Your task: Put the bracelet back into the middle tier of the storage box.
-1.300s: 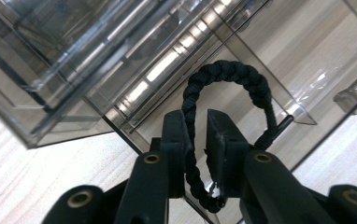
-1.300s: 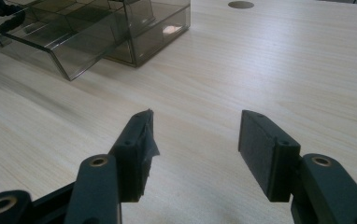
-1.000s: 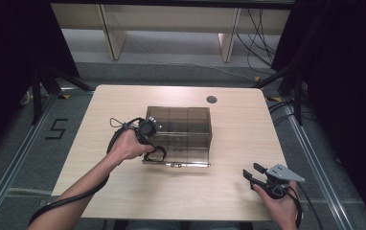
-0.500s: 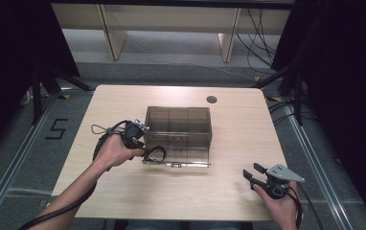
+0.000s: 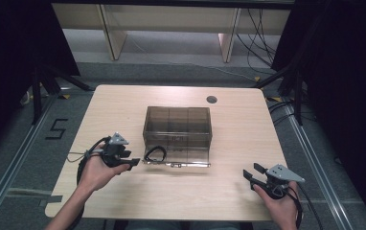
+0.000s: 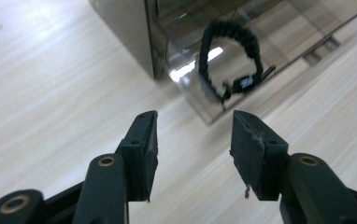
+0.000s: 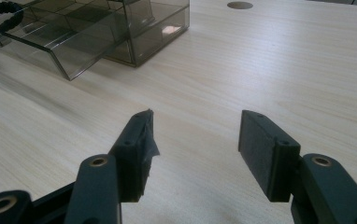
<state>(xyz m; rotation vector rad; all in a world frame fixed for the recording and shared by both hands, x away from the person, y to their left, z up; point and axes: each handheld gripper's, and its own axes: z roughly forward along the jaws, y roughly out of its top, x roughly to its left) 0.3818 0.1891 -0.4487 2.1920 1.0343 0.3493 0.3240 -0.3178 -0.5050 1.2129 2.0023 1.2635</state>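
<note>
A: Now, our left tongs sit low over the surface, pads apart with nothing between them; they have just been opening. The black braided bracelet lies a little ahead of their tips, on the clear flap that folds out from the smoky plastic box.

B: And our right tongs hover near the front edge, also spread wide and empty, well apart from the box, which sits ahead of them and to their left.

A: So we judge the bracelet is set down. To do this step well, we draw the left tongs straight back along their own line, so neither pad catches the loop or the clasp.

B: We keep them wide while they clear the flap's edge, since a brush there could slide the bracelet off onto the surface.

A: If the flap needs folding up next, we think the right tongs should come in from its free end, with the bracelet nudged deeper first.

B: Slow and level, then.
</note>
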